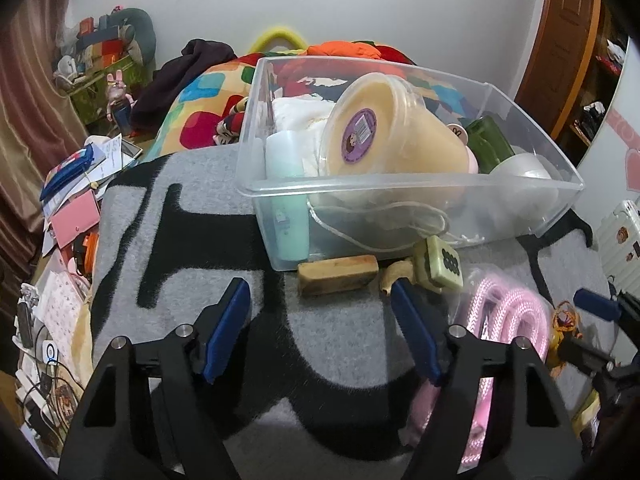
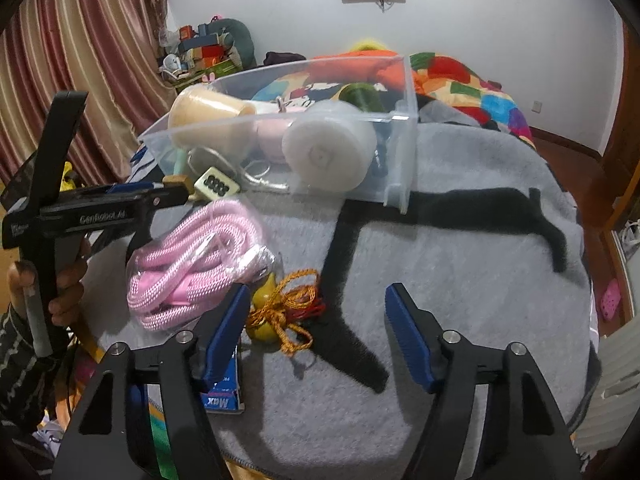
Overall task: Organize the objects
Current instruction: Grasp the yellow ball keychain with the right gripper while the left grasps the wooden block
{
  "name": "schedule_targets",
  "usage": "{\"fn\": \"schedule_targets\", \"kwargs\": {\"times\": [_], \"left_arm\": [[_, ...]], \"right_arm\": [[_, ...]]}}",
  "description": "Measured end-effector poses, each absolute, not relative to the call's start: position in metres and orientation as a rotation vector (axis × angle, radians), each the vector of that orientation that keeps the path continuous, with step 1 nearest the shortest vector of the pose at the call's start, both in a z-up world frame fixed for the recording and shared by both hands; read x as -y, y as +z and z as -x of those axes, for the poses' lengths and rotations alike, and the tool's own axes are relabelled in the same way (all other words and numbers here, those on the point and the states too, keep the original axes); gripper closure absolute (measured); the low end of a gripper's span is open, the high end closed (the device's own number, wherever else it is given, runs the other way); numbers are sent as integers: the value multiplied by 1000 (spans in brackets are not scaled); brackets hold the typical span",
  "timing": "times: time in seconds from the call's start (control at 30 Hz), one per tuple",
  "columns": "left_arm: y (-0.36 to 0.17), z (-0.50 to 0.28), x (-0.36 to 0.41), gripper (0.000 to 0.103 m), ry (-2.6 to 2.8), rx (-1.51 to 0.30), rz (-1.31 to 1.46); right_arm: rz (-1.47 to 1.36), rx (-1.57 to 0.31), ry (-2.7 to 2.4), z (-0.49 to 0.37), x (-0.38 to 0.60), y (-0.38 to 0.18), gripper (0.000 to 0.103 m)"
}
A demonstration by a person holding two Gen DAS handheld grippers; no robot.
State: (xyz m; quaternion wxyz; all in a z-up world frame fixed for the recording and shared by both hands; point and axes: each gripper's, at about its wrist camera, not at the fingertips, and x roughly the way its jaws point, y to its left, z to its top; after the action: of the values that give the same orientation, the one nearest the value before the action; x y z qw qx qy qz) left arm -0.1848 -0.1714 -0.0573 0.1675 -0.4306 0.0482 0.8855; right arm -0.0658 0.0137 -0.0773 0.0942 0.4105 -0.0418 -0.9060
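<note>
both grippers [image 1: 320,300] [image 2: 316,304] angled down, agape

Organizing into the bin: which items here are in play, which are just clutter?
In play: clear bin, wooden block, mahjong tile, pink rope, orange-corded charm.

Clutter: papers, colourful quilt, curtain.

left hand-held gripper [image 1: 320,300]: jaws apart, empty | right hand-held gripper [image 2: 316,306]: likewise
</note>
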Motion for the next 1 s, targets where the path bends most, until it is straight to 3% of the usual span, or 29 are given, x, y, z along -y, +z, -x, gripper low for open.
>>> {"fn": "schedule_targets", "kwargs": {"times": [0.43, 0.6, 0.67, 0.83, 1.0], "left_arm": [[-59, 192, 169, 43, 2550, -76, 1244], [-60, 194, 168, 48, 2558, -67, 1247], [-59, 193, 168, 54, 2560, -68, 1239], [-59, 192, 169, 63, 2585, -85, 1232], [-57, 190, 173, 63, 2577, -74, 1226]], "right_arm": [[-1229, 54, -2666, 60, 2, -85, 56], [-1220, 5, -2678, 58, 5, -86, 80], [-1218, 8, -2678, 57, 5, -86, 84], [-1216, 20, -2686, 58, 1, -84, 85], [-1211, 58, -2712, 60, -9, -80, 85]]}}
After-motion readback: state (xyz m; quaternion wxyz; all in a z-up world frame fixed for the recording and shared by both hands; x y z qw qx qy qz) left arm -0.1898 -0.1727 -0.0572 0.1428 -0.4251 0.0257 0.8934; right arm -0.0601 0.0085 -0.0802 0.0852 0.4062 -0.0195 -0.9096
